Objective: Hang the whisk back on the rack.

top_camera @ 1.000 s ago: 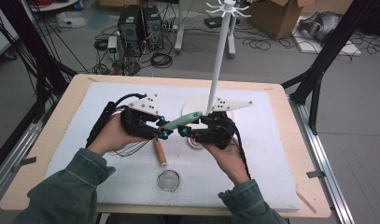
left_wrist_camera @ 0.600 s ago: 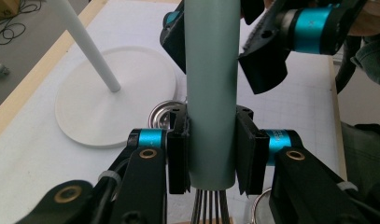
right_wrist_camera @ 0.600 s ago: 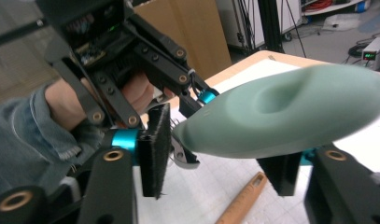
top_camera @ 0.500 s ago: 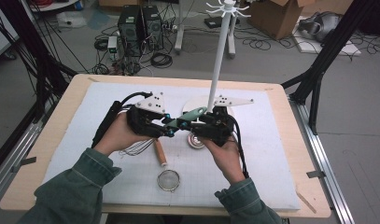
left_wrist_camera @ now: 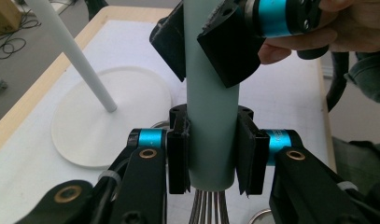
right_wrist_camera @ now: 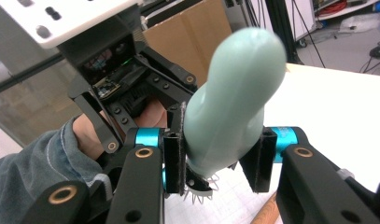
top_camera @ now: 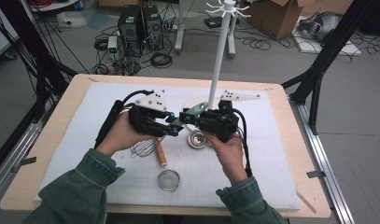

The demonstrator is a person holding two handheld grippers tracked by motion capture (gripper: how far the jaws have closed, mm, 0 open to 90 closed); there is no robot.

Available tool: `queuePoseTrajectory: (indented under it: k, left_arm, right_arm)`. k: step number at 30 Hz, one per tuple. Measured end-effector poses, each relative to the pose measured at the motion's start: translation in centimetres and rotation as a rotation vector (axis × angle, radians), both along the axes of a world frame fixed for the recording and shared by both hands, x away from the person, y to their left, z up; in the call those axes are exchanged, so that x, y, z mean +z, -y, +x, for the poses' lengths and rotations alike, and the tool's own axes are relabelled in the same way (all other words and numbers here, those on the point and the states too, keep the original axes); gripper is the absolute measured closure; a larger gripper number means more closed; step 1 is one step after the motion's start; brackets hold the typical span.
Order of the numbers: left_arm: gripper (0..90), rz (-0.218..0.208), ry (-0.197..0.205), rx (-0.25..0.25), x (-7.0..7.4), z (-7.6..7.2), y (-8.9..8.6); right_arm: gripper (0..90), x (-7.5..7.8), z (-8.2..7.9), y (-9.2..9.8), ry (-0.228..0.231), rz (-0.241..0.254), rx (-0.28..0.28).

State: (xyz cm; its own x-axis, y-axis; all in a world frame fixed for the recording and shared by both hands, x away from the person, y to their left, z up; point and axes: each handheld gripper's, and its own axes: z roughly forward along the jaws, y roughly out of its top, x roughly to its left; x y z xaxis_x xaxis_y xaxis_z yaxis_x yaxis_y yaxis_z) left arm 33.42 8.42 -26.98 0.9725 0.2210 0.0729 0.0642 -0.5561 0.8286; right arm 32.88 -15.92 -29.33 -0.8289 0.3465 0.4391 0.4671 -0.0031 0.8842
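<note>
Since a moment ago the right gripper (top_camera: pixel 193 119) has been closing its jaws around the smooth, pale green, rounded handle of the wire whisk (left_wrist_camera: pixel 211 116), just beside the white stand base (top_camera: pixel 193 103). The left gripper (top_camera: pixel 174 129) pinches that handle lower down, above the foam-covered tabletop (top_camera: pixel 262 154).

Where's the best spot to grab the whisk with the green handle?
Grab the whisk by its handle's thick free end, coming from the side away from the wires. The left gripper clamps the end by the wires, and the rounded free end juts out past it.
</note>
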Motion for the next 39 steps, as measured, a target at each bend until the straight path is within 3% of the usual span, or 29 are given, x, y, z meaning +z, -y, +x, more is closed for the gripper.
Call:
queuePoseTrajectory:
  k: [3,7,12,15,23,24,28,33,39]
  left_arm:
    - [69.0,-0.029,-0.013,-0.002,0.2,0.0,-0.4]
    - [68.2,-0.092,-0.073,-0.016,-0.1,0.2,-0.8]
    - [65.0,-0.138,-0.132,-0.043,-0.5,0.4,-0.9]
    - [61.6,-0.200,-0.187,-0.081,-0.3,0.5,-1.0]
    - [62.8,-0.257,-0.267,-0.144,-0.6,0.9,-0.9]
    - [67.8,-0.261,-0.259,-0.147,-0.6,0.8,-0.9]
    - [69.0,-0.259,-0.231,-0.131,-0.7,0.7,-0.7]
    - [69.1,-0.292,-0.202,-0.038,-0.6,0.7,-0.9]
    - [69.1,-0.309,-0.148,0.074,-0.3,0.6,-0.8]
  right_arm:
    - [66.1,0.8,0.1,-0.3,0.022,-0.015,0.012]
    - [66.2,1.6,0.3,-0.7,0.056,-0.031,0.049]
    - [66.3,2.2,0.4,-0.7,0.080,-0.043,0.075]
    - [66.3,2.8,0.4,-0.6,0.107,-0.045,0.100]
    - [66.2,4.8,0.2,-1.1,0.185,-0.094,0.209]
    - [66.2,4.9,0.1,-1.1,0.191,-0.101,0.209]
    - [65.5,4.8,0.2,-1.1,0.177,-0.092,0.194]
    - [54.8,4.5,0.1,-1.1,0.182,-0.095,0.095]
    - [59.0,3.7,-0.5,-1.4,0.202,-0.095,-0.008]
